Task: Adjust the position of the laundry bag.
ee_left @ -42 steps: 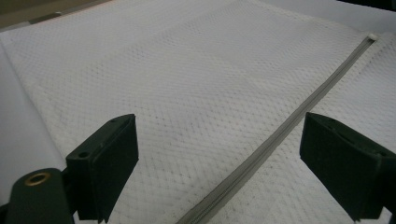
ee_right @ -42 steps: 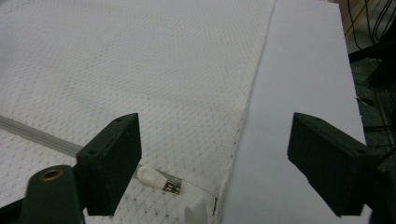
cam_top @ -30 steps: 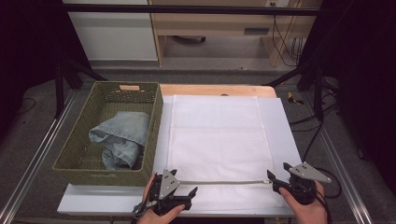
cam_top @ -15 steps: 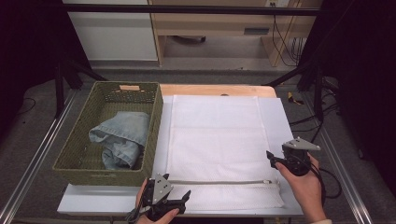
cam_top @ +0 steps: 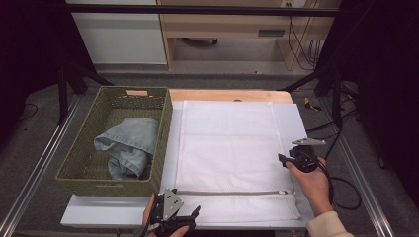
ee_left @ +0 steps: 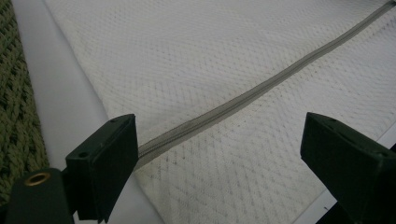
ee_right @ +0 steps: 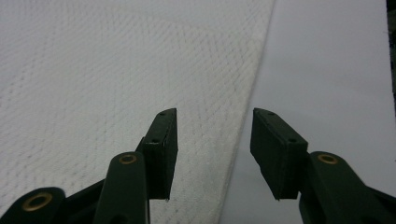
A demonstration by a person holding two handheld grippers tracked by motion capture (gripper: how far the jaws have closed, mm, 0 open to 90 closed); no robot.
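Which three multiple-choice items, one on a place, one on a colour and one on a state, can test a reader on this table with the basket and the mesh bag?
1. Where do the jeans lie?
A. on the mesh bag
B. in the woven basket
C. on the floor

2. What colour is the woven basket?
A. olive green
B. red
C. white

3. How does the zipper of the mesh bag look?
A. wide open along its length
B. torn off the bag
C. closed along the part that shows

Key:
1 B: the blue denim sits bunched inside the basket walls, left of the bag.
2 A: its weave is olive green in the high view.
3 C: the grey line runs unbroken across the near end of the bag, and the left gripper view shows it shut.
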